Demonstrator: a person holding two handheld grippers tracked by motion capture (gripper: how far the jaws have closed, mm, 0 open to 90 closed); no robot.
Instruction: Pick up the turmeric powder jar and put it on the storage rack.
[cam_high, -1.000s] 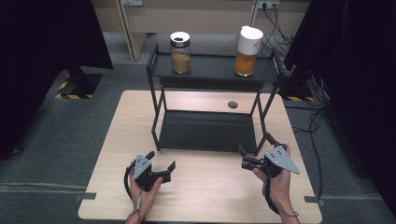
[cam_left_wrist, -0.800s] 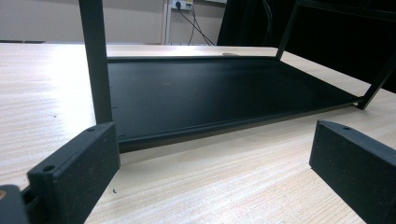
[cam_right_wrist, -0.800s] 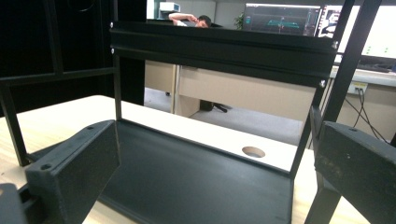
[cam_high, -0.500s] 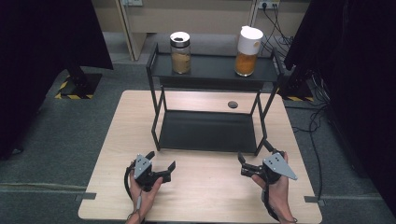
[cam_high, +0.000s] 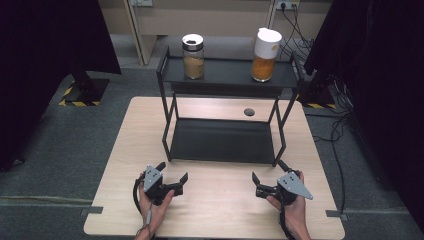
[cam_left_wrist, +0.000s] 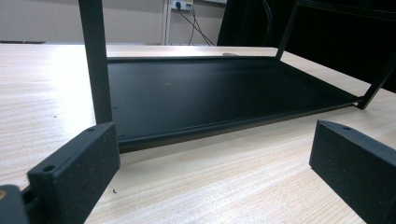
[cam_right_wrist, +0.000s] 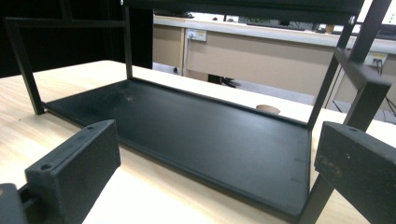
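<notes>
A black two-tier metal rack (cam_high: 222, 140) stands on the wooden table (cam_high: 220, 210). On its top shelf are a glass jar with a black lid (cam_high: 193, 56) at the left and a jar of orange contents with a white lid (cam_high: 265, 47) at the right. My left gripper (cam_high: 172, 172) rests near the table's front, open and empty, facing the rack's lower shelf (cam_left_wrist: 210, 88) past its front left leg (cam_left_wrist: 95, 60). My right gripper (cam_high: 267, 171) is open and empty too, in front of the rack's front right corner. Its jaws frame the lower shelf (cam_right_wrist: 201, 130).
A small round hole (cam_high: 249, 112) sits in the table behind the rack. Black curtains hang at both sides, and cables trail on the floor at the right (cam_high: 340, 135). Bare tabletop lies between the two grippers.
My right gripper has drawn back from the rack's front right leg toward the table's near edge. The left gripper has stayed put.
</notes>
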